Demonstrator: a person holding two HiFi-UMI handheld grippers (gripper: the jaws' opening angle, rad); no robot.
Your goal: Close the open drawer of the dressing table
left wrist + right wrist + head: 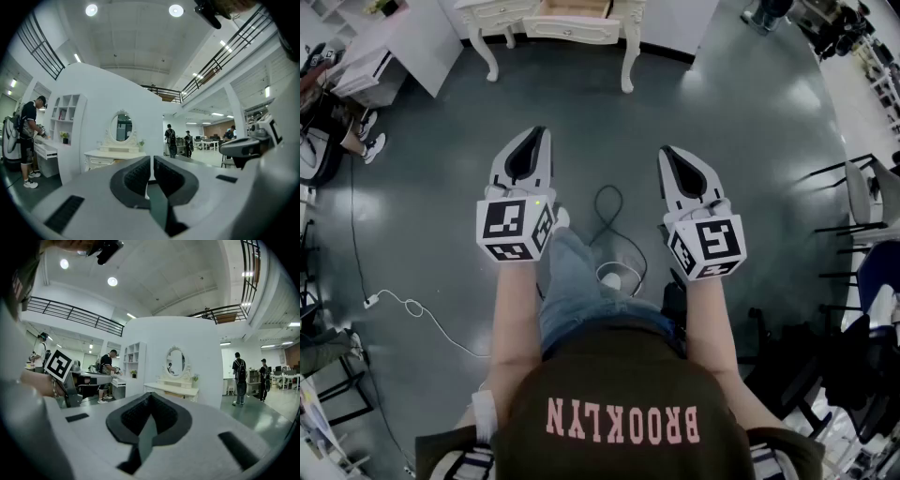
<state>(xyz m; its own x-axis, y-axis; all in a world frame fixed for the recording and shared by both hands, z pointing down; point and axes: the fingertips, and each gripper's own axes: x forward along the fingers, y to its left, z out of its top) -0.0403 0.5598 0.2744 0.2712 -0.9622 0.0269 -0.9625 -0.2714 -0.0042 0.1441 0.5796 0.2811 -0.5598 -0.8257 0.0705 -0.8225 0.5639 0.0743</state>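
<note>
**A:** Where is the drawer, then?

**B:** Far across the grey floor (581, 112). The white dressing table (492, 13) stands at the top edge of the head view, and its middle drawer (574, 9) is pulled out, with the wooden inside showing.

**A:** And the hands?

**B:** Both are held level and point at it, well apart from it. The left hand-held gripper (534, 136) has its jaws almost together, with only a sliver of light between them, and it holds nothing. The right hand-held gripper (668, 153) is pressed together and also holds nothing.

**A:** So how should this go?

**B:** I think the person should walk up first and step around the cable (614, 211) looped on the floor ahead. Keeping the jaws together is fine. A flat push on the middle of the drawer front, straight in and slow, should stop it from skewing.

**A:** Is anything unclear?

**B:** The frame edge cuts the drawer off in the head view. In both gripper views it is tiny, sitting under the oval mirror (121, 127), and the jaws partly cover it. I cannot tell how far out it stands, or make out a handle.
</note>
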